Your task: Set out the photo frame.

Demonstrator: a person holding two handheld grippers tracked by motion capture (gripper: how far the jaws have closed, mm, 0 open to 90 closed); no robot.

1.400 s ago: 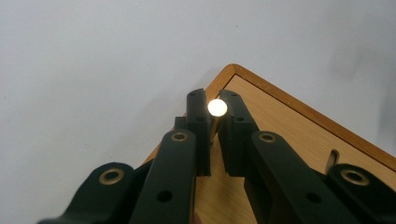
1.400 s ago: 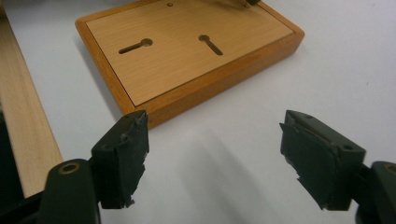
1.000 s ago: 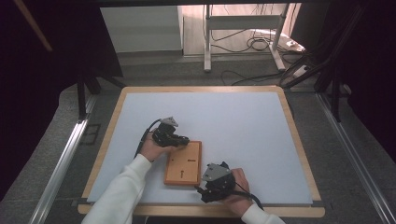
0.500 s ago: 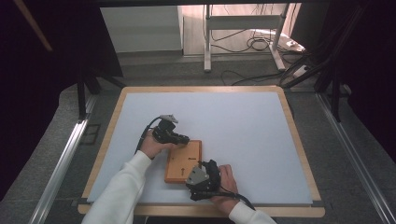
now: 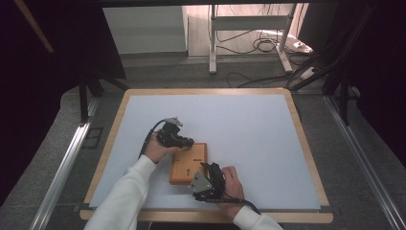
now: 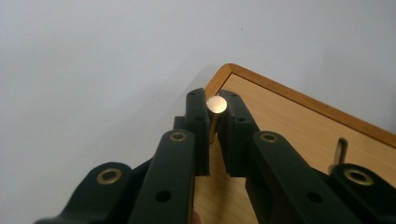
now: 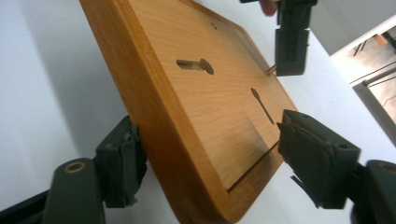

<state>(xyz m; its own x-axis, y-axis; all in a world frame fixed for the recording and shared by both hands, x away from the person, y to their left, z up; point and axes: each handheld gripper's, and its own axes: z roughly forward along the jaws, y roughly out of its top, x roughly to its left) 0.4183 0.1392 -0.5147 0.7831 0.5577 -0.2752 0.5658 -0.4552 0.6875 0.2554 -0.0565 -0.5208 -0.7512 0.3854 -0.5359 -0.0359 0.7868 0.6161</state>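
Observation:
A wooden board [image 5: 188,164] with a raised rim lies on the white mat; its face has a keyhole slot [image 7: 196,65] and a slim slot [image 7: 262,105]. My left gripper [image 5: 188,142] hovers over the board's far left corner, shut on a short brass pin [image 6: 217,105] held upright; the right gripper view catches it too [image 7: 292,44]. My right gripper [image 5: 205,175] straddles the board's near right corner. Its jaws have just been closing, and both pads [image 7: 122,161] now lie against the board's edges. A second peg [image 6: 340,151] stands in the board.
The white mat [image 5: 249,129] covers a wood-framed table [image 5: 306,143]. Metal rails [image 5: 62,163] run along both sides. Cables and a stand's legs [image 5: 249,43] lie on the floor beyond the far edge.
My right hand has slid left from beside the board onto its near right corner. The left hand and its pin have stayed put.

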